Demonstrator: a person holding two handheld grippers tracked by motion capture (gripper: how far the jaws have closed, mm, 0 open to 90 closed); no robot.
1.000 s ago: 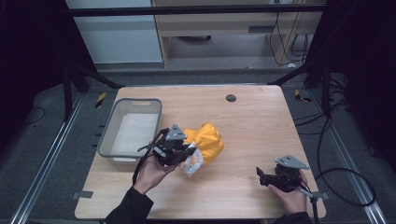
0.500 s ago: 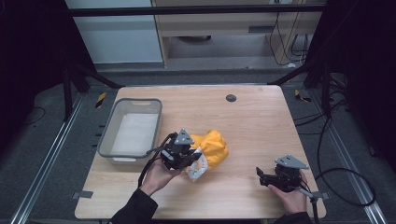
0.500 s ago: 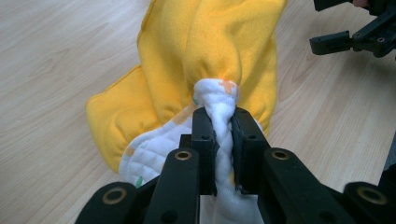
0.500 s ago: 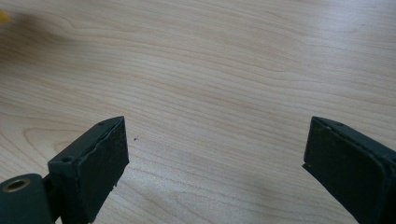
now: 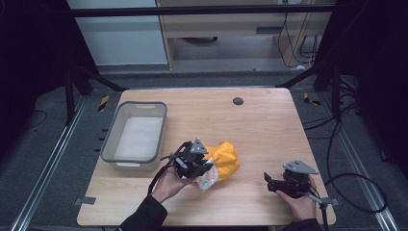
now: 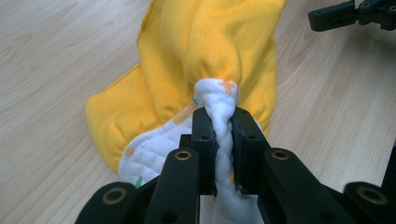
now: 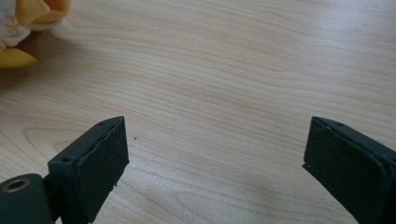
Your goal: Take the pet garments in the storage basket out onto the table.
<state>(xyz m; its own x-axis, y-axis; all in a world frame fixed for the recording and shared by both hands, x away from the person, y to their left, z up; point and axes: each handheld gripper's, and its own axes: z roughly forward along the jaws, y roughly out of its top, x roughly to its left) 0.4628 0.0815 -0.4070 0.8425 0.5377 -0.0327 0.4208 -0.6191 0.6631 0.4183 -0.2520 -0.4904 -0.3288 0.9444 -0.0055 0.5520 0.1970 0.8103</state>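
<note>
Wooden table: left gripper pinches a small bunched fold of yellow cloth, which might slip free; right gripper spread

Pretty sure I was working in some kind of lab or test setup, not anyone's home. My wooden table sat inside a frame of black metal struts, with aluminium rails along the floor and cables trailing over grey carpet.

yellow cloth cut off at right gripper view's corner, its white fold partly hidden between tongs
</note>
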